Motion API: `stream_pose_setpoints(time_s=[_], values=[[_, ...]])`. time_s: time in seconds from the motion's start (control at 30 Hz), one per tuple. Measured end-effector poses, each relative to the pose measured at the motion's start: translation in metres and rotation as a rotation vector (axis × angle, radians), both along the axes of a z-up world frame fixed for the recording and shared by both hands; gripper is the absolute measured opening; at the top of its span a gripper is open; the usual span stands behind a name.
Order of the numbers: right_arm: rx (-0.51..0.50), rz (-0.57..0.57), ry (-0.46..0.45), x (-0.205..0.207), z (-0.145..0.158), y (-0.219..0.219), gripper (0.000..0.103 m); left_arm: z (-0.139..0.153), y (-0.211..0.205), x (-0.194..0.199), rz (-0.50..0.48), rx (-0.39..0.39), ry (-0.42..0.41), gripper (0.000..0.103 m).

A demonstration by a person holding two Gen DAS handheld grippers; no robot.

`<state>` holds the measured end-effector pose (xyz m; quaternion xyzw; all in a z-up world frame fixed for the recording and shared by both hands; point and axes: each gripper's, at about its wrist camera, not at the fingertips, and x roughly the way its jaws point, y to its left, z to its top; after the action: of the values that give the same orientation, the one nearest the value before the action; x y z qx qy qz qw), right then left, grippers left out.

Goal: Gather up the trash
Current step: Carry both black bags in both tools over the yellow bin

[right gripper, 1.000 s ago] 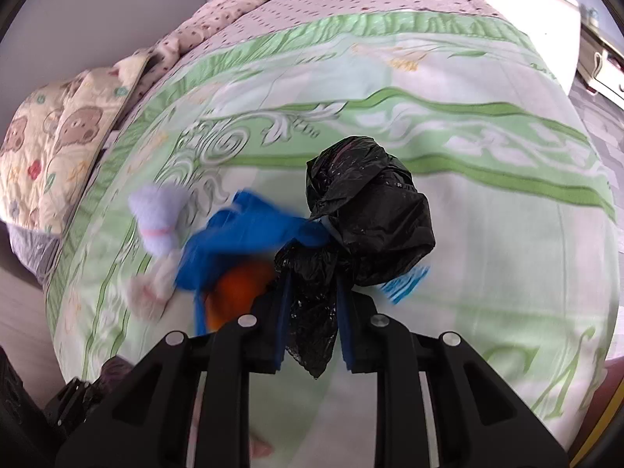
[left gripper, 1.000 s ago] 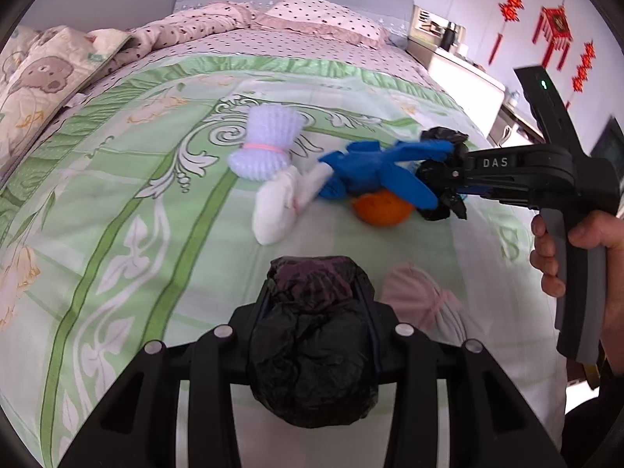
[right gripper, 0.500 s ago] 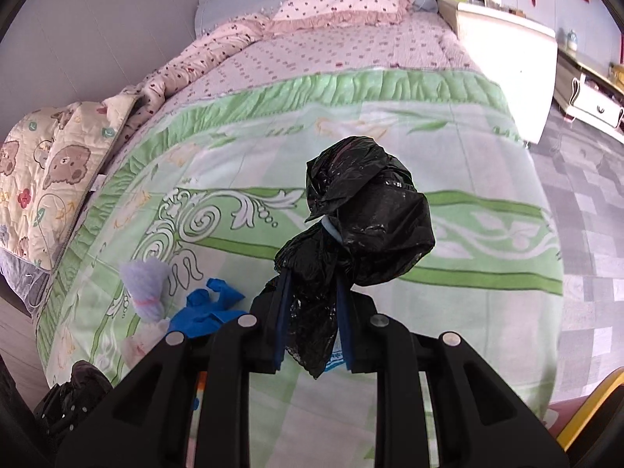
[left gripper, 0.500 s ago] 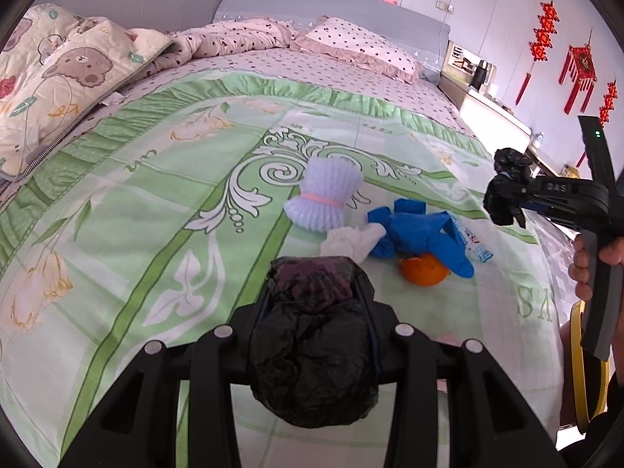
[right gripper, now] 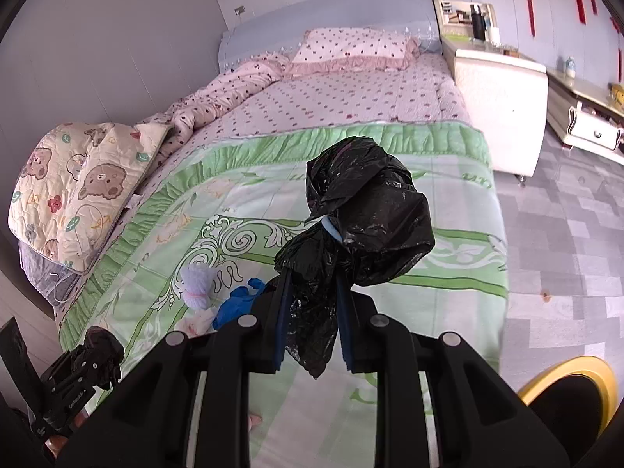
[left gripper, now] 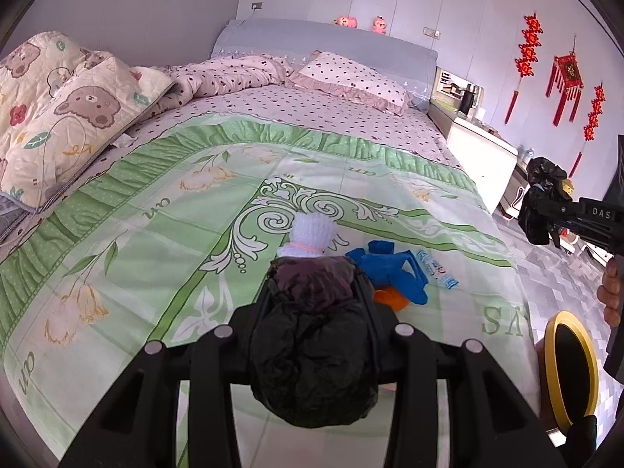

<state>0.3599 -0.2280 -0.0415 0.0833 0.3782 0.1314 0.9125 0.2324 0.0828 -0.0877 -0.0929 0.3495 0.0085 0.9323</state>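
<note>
My left gripper (left gripper: 312, 312) is clenched on a crumpled black plastic bag (left gripper: 312, 355) that fills the bottom centre and hides part of the orange object (left gripper: 392, 298) behind it, which I cannot identify. My right gripper (right gripper: 312, 292) is clamped on a second black bag (right gripper: 366, 226), glossy, wrinkled and knotted with a blue tie, covering the mid-frame bedspread. Beyond lie a limp blue glove (left gripper: 394, 269), a flat printed wrapper (left gripper: 435, 269) and a knitted white bundle (left gripper: 312, 234) cinched by a pink band, all on the green floral quilt (left gripper: 156, 234). At lower right a yellow-rimmed bin (left gripper: 569, 366) is cut off.
</note>
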Motion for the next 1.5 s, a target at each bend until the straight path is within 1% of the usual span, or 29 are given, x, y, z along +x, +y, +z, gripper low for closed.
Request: stream_pose_setpoints(time_s=[0.2, 0.47, 0.67, 0.87, 1.03, 1.23, 1.5], values=[[0.015, -0.02, -0.046, -0.041, 0.031, -0.026, 0.021, 0.036, -0.027, -0.018, -0.053, 0.041, -0.067, 0.037], [0.023, -0.044, -0.097, -0.101, 0.059, -0.064, 0.021, 0.075, -0.07, -0.034, -0.137, 0.029, -0.111, 0.037], [0.021, -0.073, -0.12, -0.144, 0.07, -0.099, 0.021, 0.091, -0.113, -0.042, -0.216, 0.014, -0.124, 0.037], [0.019, -0.121, -0.135, -0.181, 0.074, -0.142, 0.021, 0.097, -0.162, -0.045, -0.296, 0.019, -0.121, 0.037], [0.02, -0.168, -0.129, -0.204, 0.072, -0.181, 0.021, 0.096, -0.202, -0.046, -0.361, 0.025, -0.115, 0.037], [0.014, -0.22, -0.125, -0.226, 0.065, -0.222, 0.021, 0.091, -0.243, -0.043, -0.423, 0.031, -0.1, 0.037], [0.018, -0.278, -0.089, -0.246, 0.046, -0.266, 0.021, 0.078, -0.295, -0.04, -0.501, 0.04, -0.071, 0.037]])
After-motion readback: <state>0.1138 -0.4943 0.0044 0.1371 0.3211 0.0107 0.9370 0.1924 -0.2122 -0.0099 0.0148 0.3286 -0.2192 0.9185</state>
